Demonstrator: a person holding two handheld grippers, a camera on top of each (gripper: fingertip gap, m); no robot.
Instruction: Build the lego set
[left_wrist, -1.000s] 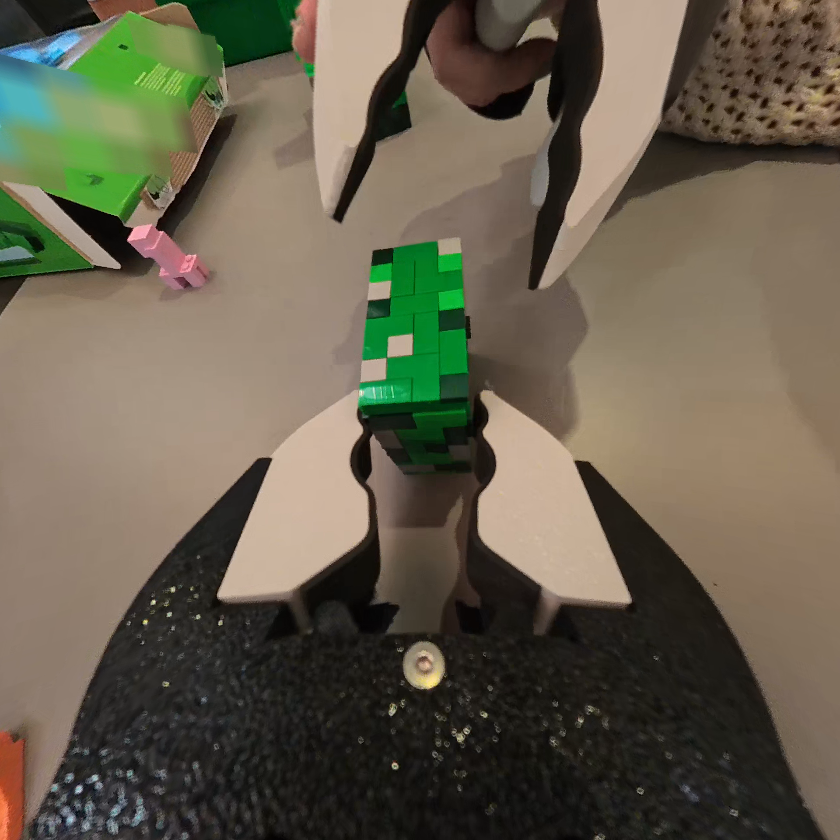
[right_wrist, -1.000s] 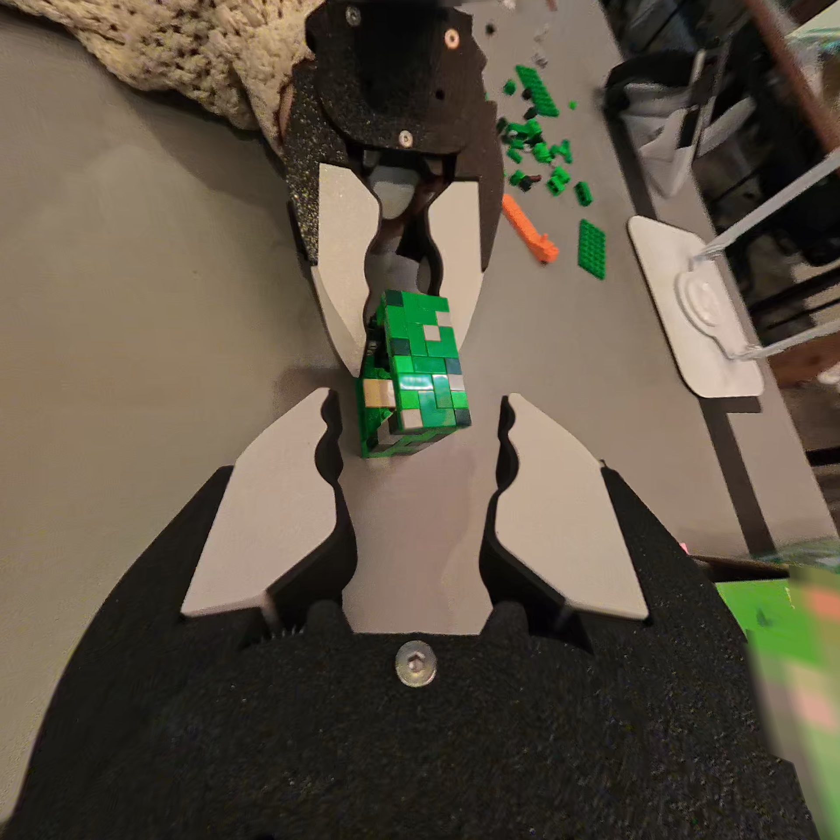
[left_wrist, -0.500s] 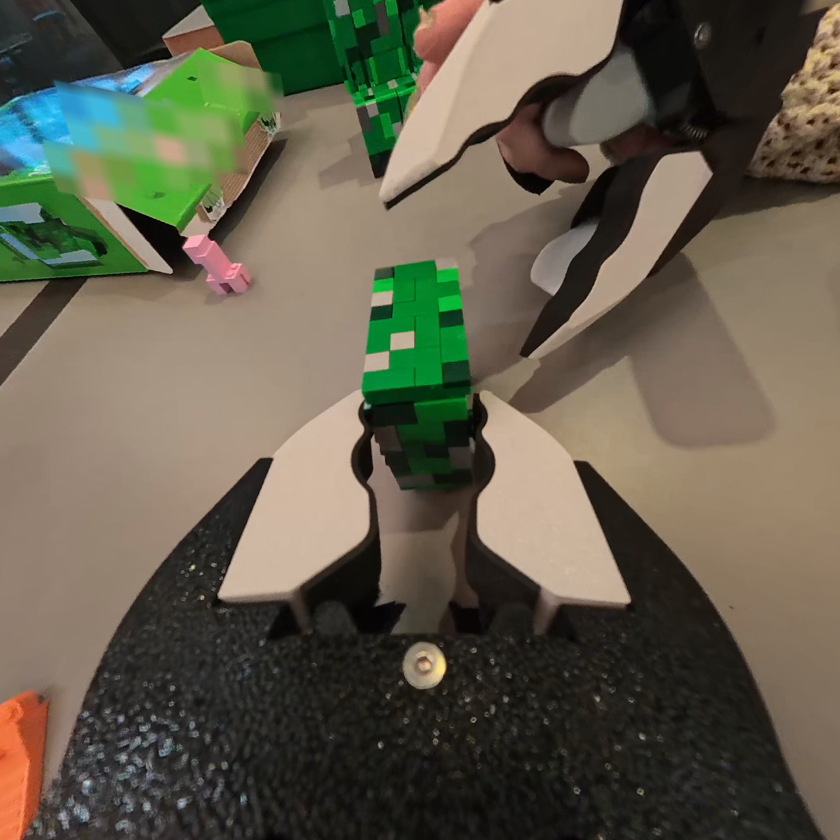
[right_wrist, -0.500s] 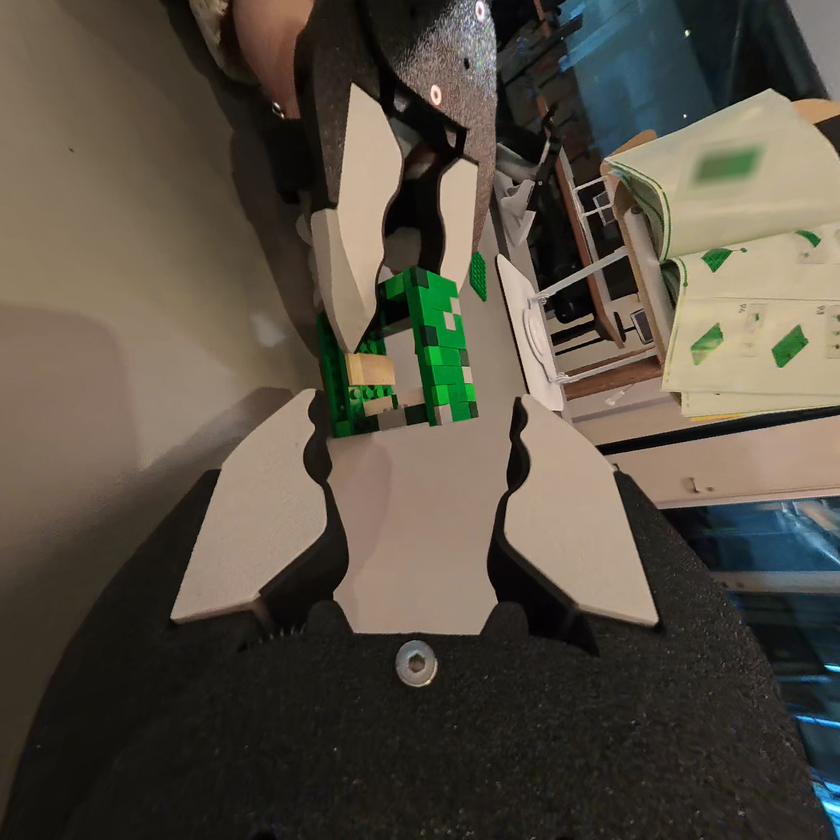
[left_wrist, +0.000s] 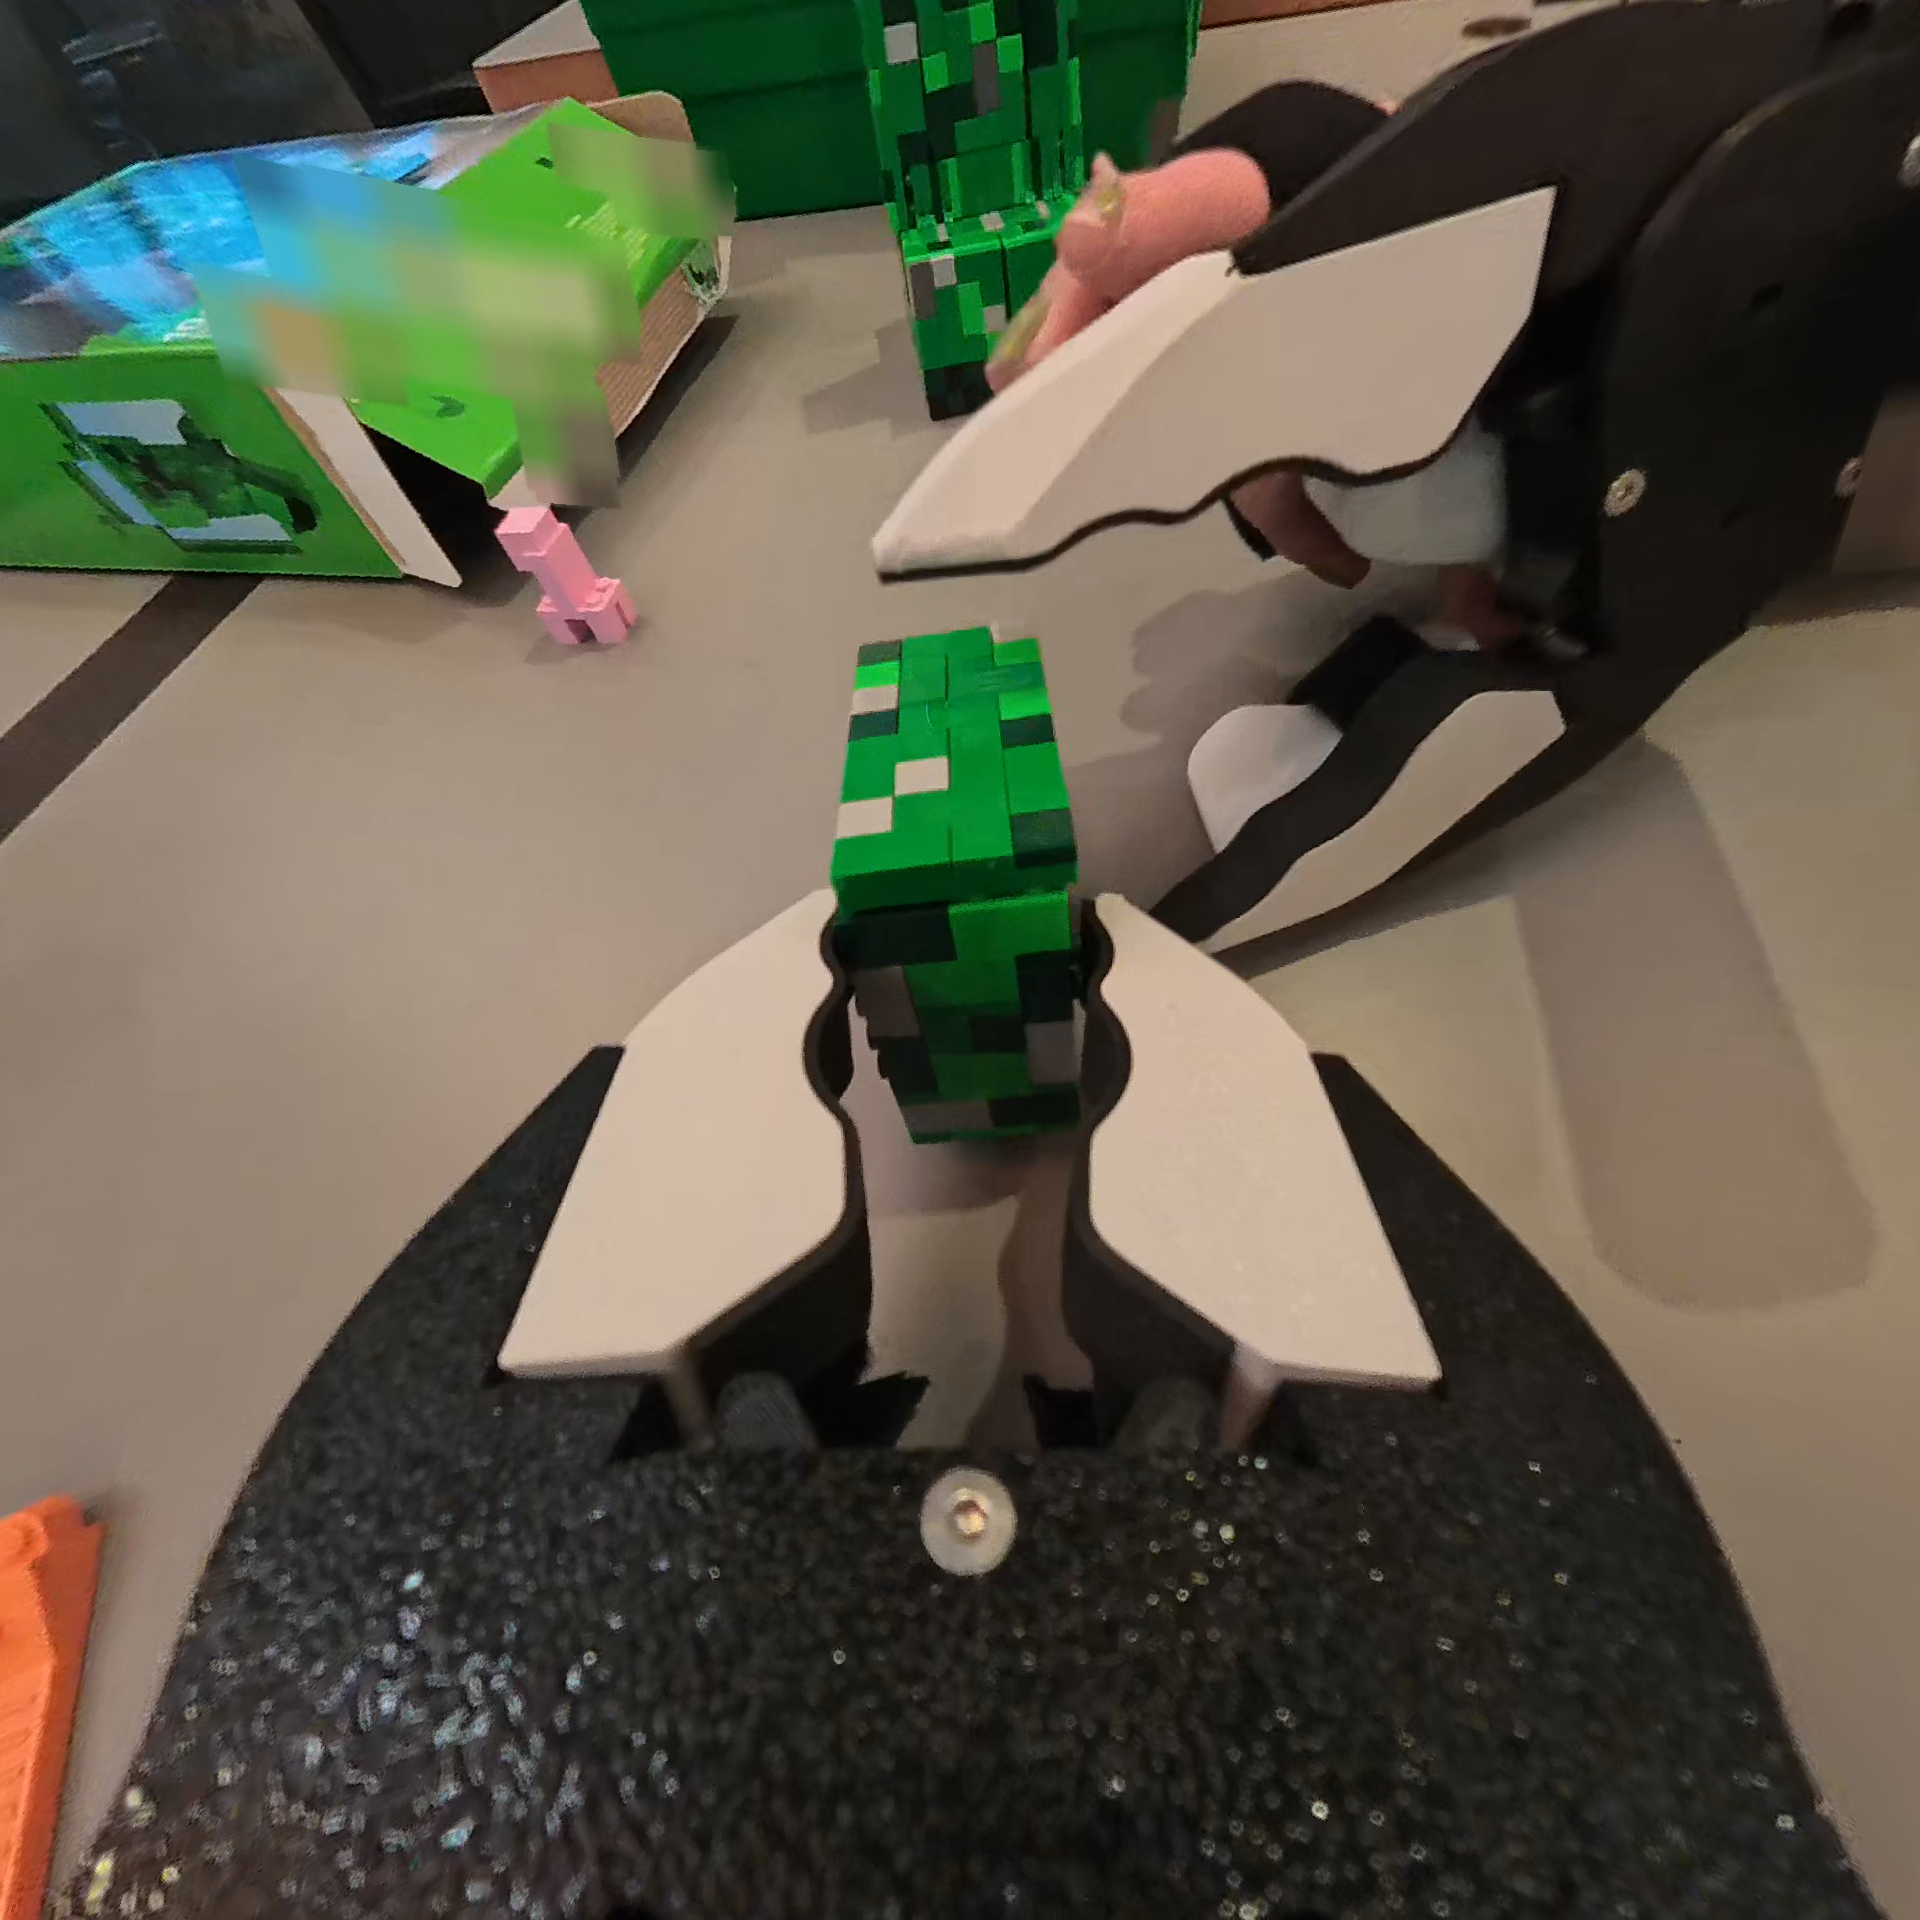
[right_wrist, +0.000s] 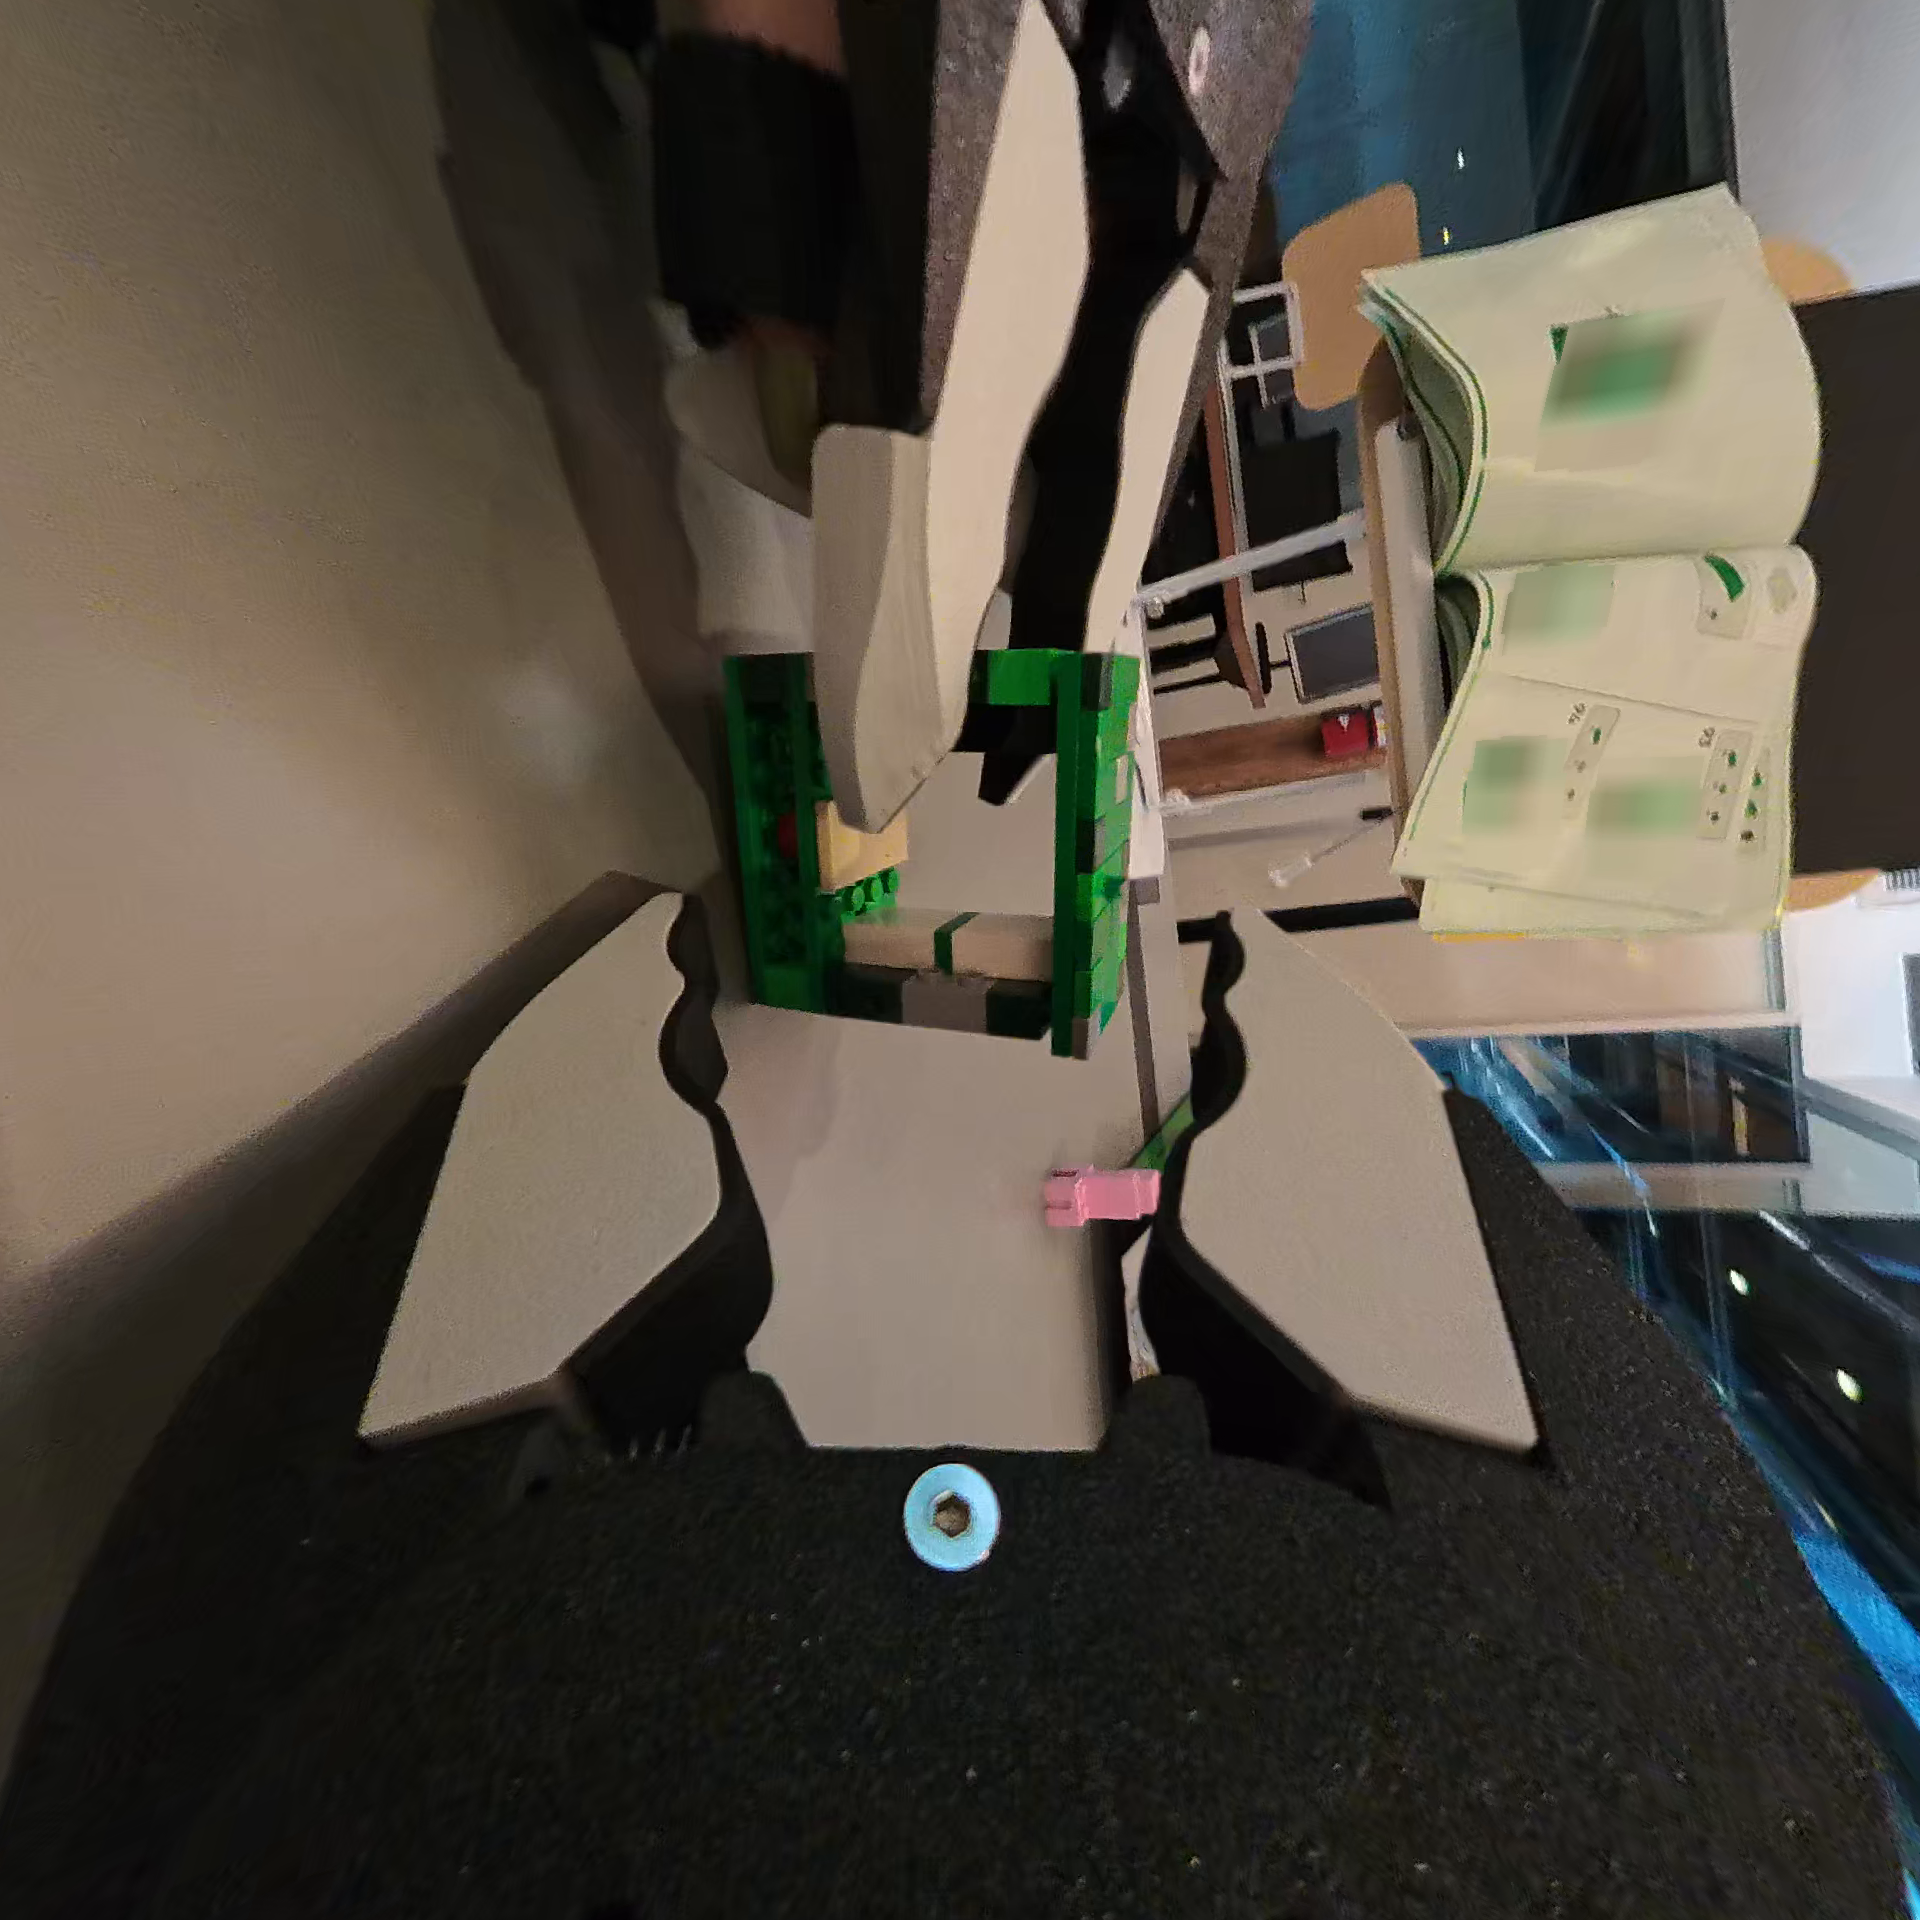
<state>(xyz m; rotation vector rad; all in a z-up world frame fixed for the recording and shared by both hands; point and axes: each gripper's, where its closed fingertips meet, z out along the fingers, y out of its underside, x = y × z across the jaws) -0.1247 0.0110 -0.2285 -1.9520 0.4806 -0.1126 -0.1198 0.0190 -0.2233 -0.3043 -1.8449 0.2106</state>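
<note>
A long green brick-built block (left_wrist: 951, 769) lies pointing away from me. My left gripper (left_wrist: 961, 914) is shut on its near end, a finger on each side. The right gripper is rolled on its side to the right of the block's far end and open, with its upper finger (left_wrist: 1195, 416) above the block and its lower finger (left_wrist: 1382, 821) near the table. In the right wrist view the right gripper (right_wrist: 956, 914) is open and empty. The block's hollow end (right_wrist: 1091, 831) faces it just past the fingertips, held by the left gripper's finger (right_wrist: 894, 603).
A green set box (left_wrist: 187, 468) lies open at the far left with a small pink figure (left_wrist: 566, 571) beside it. A tall green built figure (left_wrist: 966, 208) stands at the back. An orange tool (left_wrist: 42, 1662) lies near left. An open instruction booklet (right_wrist: 1610, 582) stands beyond. My left and right fingertips are right by each other. The tall green built figure (left_wrist: 966, 208) lies around 25 cm away from my right fingertips.
The right gripper has rolled onto its side and swung to the right of the block, staying open. The left gripper keeps its hold; the block's hollow end now faces the right camera.
</note>
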